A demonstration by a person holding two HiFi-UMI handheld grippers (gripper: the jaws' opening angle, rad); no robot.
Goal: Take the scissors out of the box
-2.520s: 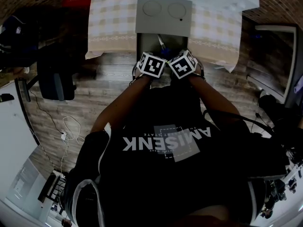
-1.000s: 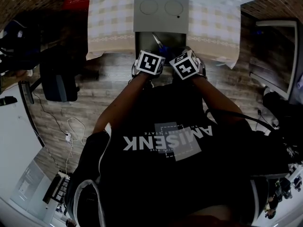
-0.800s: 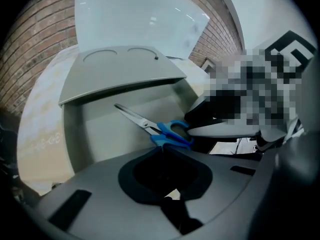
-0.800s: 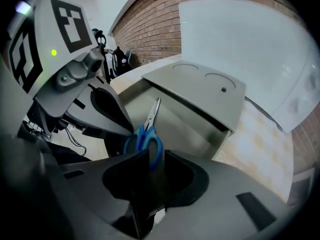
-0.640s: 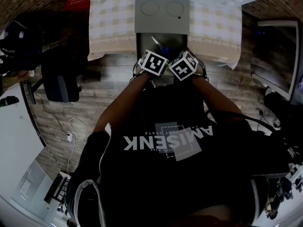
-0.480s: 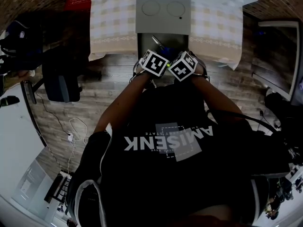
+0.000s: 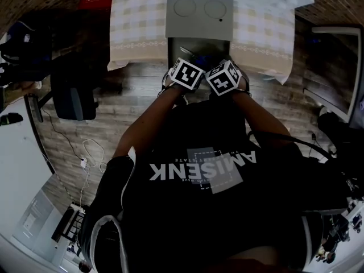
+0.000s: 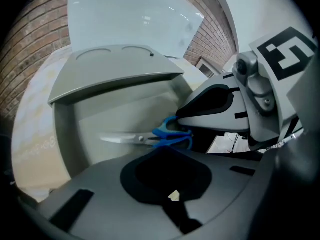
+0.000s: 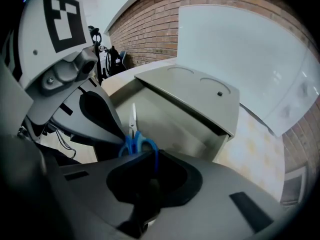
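My right gripper is clamped on the blue handle of the scissors, which sit within the hollow of the open grey box; I cannot tell whether they touch its floor. My left gripper has just pinched fully together, empty as far as I can see, its tip just beside that handle. I'd lift straight up and keep the blades off the raised lid. The scissors have bright steel blades, closed, and blue plastic loops. A checked tablecloth lies under the box.
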